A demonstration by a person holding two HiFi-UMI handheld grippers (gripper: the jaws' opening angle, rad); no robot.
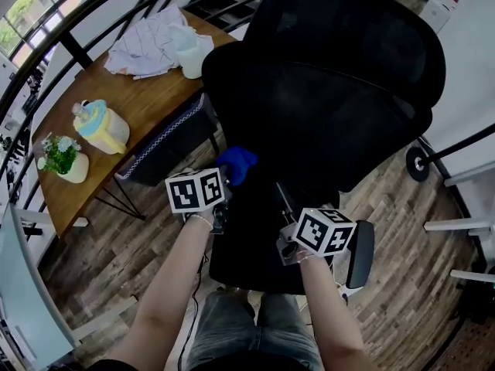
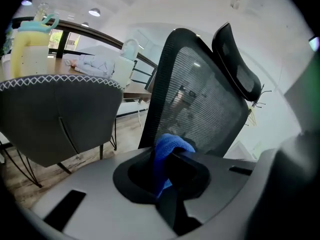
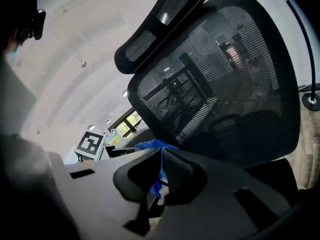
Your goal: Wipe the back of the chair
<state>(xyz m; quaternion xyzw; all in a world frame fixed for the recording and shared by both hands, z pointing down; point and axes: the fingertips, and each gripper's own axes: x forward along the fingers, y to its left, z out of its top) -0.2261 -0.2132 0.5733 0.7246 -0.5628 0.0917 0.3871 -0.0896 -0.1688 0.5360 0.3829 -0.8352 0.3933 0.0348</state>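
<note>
The black office chair's mesh back (image 1: 340, 45) (image 2: 200, 94) (image 3: 225, 84) rises in front of me, its headrest (image 2: 235, 64) (image 3: 160, 19) on top. My left gripper (image 1: 230, 176) (image 2: 167, 160) is shut on a blue cloth (image 1: 237, 164) (image 2: 170, 146), held at the lower left edge of the backrest; contact with the mesh cannot be told. My right gripper (image 1: 284, 199) (image 3: 161, 168) hangs over the seat, a little right of the cloth, jaws together with nothing between them. In the right gripper view the blue cloth (image 3: 150, 145) shows beyond those jaws.
A wooden table (image 1: 147, 103) at the left carries a yellow jug (image 1: 102, 126), a flower pot (image 1: 62, 159), a crumpled shirt (image 1: 147, 45) and a white container (image 1: 192, 51). A grey chair (image 1: 166, 141) stands against it. The office chair's armrest (image 1: 361, 253) is by my right hand.
</note>
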